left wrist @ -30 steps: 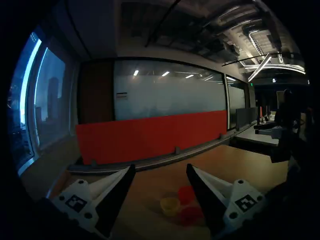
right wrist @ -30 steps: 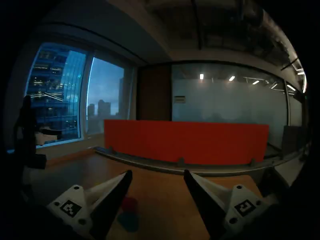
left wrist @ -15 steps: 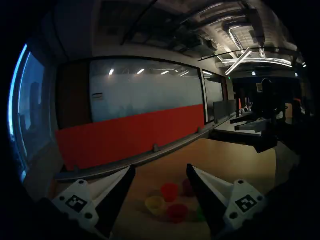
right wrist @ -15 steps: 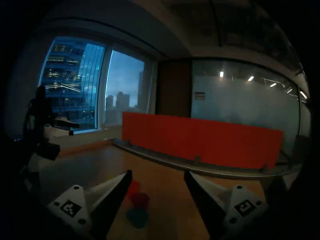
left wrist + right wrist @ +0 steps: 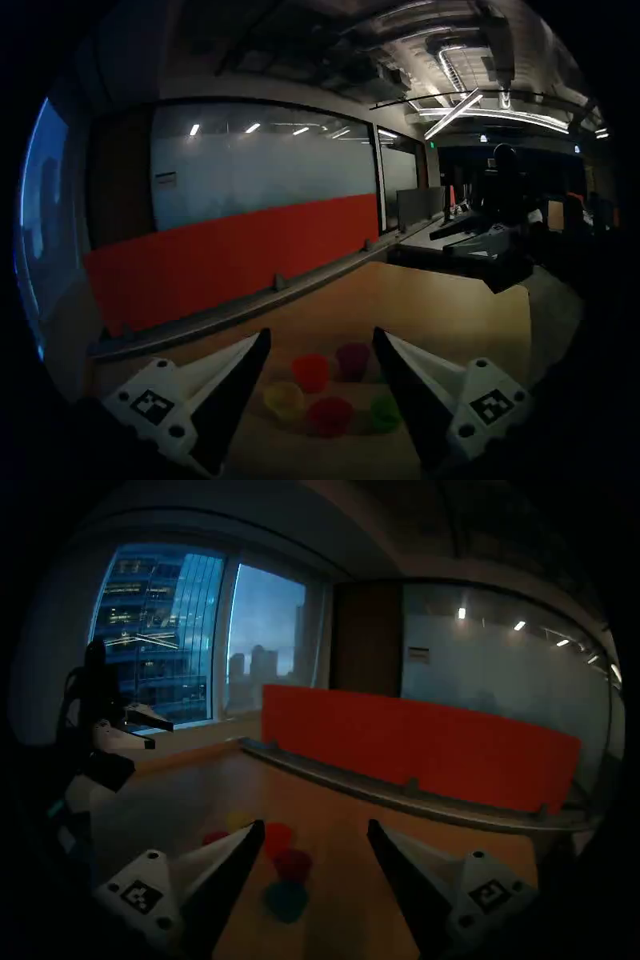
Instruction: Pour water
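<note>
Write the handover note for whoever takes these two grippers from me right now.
Left gripper: open, empty, held over the wooden table.
Right gripper: open, empty, over the same table.
Things: grouped on the table ahead of both grippers are the yellow cup, orange cup, purple cup, red cup and green cup.
Done: nothing gripped, nothing poured.
Left: grip a cup and pour. It is too dark to tell which cup holds water.
</note>
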`<move>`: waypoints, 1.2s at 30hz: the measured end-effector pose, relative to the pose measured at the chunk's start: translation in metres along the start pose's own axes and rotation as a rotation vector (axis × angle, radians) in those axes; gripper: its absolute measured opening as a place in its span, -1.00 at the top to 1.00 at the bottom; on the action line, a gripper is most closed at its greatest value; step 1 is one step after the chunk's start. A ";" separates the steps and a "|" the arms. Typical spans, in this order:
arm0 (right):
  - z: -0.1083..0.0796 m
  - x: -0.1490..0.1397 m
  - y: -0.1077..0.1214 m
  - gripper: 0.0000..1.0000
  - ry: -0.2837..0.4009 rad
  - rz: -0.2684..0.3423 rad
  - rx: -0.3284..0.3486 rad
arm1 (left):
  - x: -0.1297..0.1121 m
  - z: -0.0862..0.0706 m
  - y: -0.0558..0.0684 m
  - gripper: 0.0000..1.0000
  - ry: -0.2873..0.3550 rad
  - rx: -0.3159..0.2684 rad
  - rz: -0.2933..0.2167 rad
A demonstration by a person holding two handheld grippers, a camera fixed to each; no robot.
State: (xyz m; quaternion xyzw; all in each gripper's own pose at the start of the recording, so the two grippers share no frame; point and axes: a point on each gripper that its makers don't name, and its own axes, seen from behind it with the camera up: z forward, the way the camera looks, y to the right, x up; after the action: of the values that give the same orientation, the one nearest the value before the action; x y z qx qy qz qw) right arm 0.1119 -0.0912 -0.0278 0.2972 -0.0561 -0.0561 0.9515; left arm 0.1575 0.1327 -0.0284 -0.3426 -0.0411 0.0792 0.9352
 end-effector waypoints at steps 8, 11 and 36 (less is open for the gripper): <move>0.005 -0.021 -0.002 -1.00 -0.053 0.000 0.025 | -0.027 0.006 0.018 -0.89 -0.055 -0.058 0.013; 0.007 -0.030 -0.003 -1.00 -0.073 0.001 0.032 | -0.038 0.009 0.025 -0.89 -0.072 -0.082 0.010; 0.024 -0.097 -0.005 -1.00 -0.217 0.005 0.059 | -0.125 0.030 0.069 -0.89 -0.209 -0.194 0.002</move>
State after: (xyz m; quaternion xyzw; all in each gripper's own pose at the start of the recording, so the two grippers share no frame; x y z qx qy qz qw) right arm 0.0128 -0.0953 -0.0182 0.3171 -0.1609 -0.0840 0.9309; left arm 0.0228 0.1820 -0.0526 -0.4216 -0.1453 0.1111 0.8882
